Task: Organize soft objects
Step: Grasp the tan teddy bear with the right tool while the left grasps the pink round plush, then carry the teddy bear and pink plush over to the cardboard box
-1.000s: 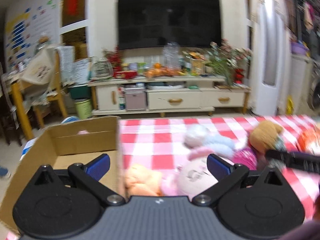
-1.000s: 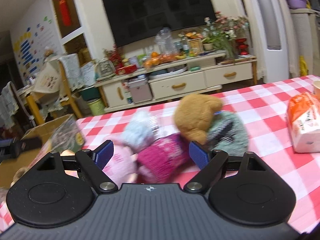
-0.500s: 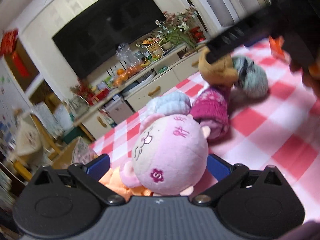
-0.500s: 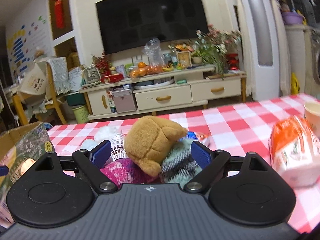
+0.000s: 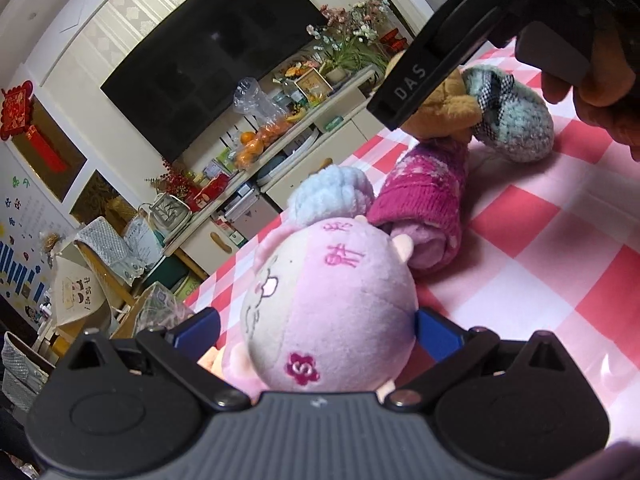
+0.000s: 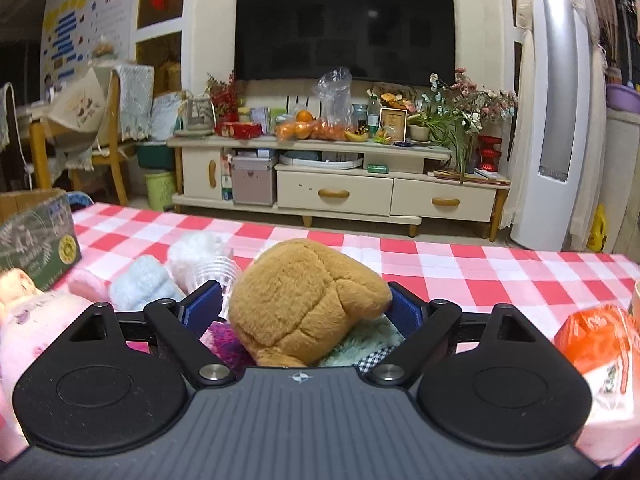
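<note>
**Both claws straddle plush toys on checked cloth**

Left gripper [image 5: 316, 330] wide, blue pads either side of the pink plush head [image 5: 328, 312]; right pad looks to touch it, left pad has a gap, so not clamped. Head is round, pale pink with a cream face, magenta stitched characters and a flower mark. Just beyond it a light blue fuzzy ball [image 5: 330, 196], and to the right of that a magenta knit sock [image 5: 424, 208], rolled. Further ahead and right the brown teddy [image 5: 444, 108] lies against a teal knit slipper [image 5: 512, 124] with gingham trim.

Right gripper [image 6: 305, 306] also wide, fingers flanking the brown teddy [image 6: 304, 308]; contact hard to tell. Teal knit sits under the teddy, magenta knit at its left. Left of the claw: blue fuzzy piece, white fluffy ball [image 6: 196, 252], cardboard box [image 6: 36, 236] at the far left. Orange packet [image 6: 600, 340] to the right.

All rest on a red-and-white checked tablecloth [image 6: 500, 276]. Behind: cream TV cabinet [image 6: 336, 192] cluttered with oranges, flowers, bottles; black TV [image 6: 344, 24] on the wall; wooden chair [image 6: 100, 136] at left.
</note>
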`<state>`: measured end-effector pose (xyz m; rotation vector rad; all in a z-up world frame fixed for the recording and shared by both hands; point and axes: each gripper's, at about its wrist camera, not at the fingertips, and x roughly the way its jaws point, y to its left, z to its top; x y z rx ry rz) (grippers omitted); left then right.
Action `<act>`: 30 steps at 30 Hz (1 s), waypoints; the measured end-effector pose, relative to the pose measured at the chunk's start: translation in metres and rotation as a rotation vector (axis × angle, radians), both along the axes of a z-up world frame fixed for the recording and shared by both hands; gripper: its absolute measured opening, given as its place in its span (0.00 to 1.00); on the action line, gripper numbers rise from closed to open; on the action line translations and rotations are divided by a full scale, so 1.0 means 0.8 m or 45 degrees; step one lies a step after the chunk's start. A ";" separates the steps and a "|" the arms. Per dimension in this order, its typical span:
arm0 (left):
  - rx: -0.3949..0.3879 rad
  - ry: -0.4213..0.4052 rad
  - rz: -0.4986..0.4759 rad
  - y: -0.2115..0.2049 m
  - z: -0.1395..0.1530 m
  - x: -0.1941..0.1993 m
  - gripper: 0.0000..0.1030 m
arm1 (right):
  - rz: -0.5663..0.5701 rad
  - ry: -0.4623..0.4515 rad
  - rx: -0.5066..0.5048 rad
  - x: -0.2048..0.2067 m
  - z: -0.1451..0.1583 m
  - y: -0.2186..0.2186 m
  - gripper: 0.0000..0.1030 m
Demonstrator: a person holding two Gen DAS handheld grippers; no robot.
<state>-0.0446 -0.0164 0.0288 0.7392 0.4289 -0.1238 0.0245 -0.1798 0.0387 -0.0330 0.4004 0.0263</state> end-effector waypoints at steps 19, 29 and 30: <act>-0.231 0.163 0.127 0.016 0.007 0.033 0.86 | 0.034 -0.008 -0.083 0.005 -0.007 0.007 0.88; -0.429 0.256 0.134 0.035 0.024 0.041 0.83 | 0.067 -0.009 0.109 -0.015 0.001 -0.007 0.85; -0.453 0.267 0.135 0.038 0.025 0.042 0.83 | 0.072 -0.008 0.132 -0.017 0.003 -0.009 0.84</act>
